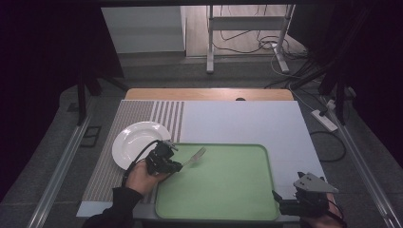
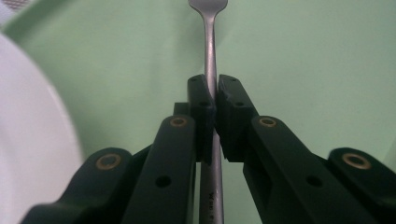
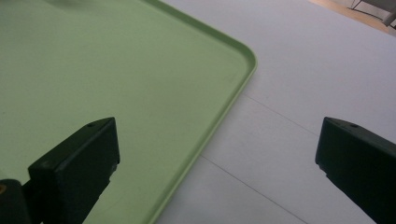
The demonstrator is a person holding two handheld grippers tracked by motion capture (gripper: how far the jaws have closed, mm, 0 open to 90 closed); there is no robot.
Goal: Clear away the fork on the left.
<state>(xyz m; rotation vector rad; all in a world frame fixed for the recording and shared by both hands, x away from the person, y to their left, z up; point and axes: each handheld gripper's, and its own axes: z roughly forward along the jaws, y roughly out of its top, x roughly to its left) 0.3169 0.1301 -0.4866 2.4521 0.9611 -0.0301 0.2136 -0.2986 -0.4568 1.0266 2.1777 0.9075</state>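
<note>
1. The fork was clamped by its handle in the left tongs, its prongs pointing up and away over the near-left part of the green tray.
2. In the left gripper view the fork ran straight up between the two black jaws of the left tongs, which were closed tight on the handle; stamped letters showed low on the handle but were too blurred to read.
3. The left hand held those tongs at the tray's left edge, just beside a white plate.
4. The plate rested on a striped mat along the bench's left side, its rim close to the tray's far-left corner.
5. The tray's inside was bare green, with open room across its middle and right.
6. The right tongs sat at the tray's near-right corner, jaws spread wide apart and holding nothing.
7. In the right gripper view the right tongs straddled the tray's rounded corner, one jaw over the tray, the other over the pale bench.
8. Bare bench lay beyond and to the right of the tray.
</note>
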